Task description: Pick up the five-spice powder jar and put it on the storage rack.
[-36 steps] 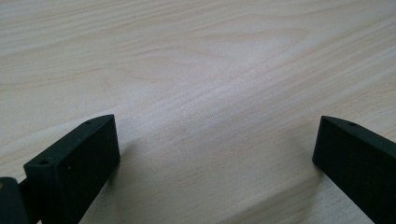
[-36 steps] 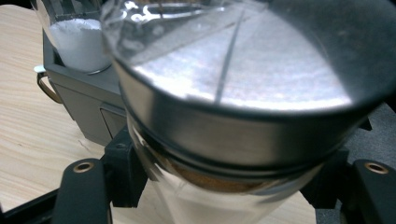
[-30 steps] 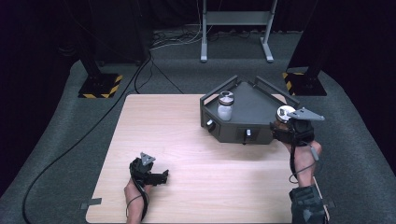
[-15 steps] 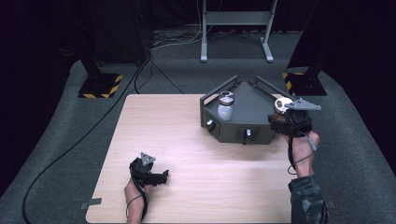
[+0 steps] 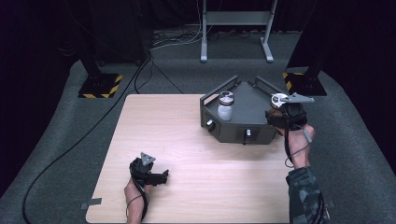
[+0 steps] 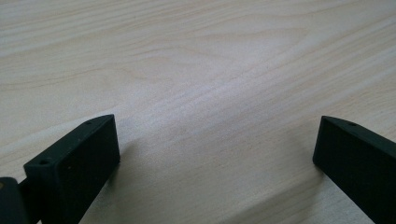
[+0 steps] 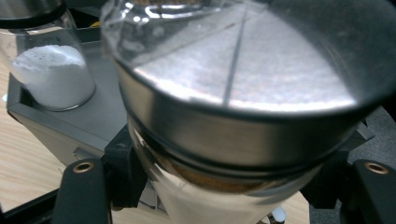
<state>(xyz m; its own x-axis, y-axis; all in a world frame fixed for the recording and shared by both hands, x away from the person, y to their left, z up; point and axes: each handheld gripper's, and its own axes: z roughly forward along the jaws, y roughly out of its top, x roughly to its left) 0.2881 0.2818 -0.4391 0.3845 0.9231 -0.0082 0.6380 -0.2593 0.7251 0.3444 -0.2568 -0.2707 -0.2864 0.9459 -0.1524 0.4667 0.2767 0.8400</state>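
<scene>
Between the right gripper's point(image 7: 224, 186) jaws sits a jar point(image 7: 233, 107) with a metal lid, pinched tight. Beyond it, a second jar point(image 7: 49, 70) of white powder stands on the grey box point(image 5: 247, 119). Well apart, the left gripper point(image 6: 215, 154) rests spread on the table point(image 6: 196, 70).

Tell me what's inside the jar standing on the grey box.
The jar on the grey box holds white powder, filling its lower part. Its metal lid hides the top.

High view looks forward and down over the whole wooden surface point(image 5: 187, 140); left gripper view skims that surface point(image 6: 210, 70) close up.
</scene>
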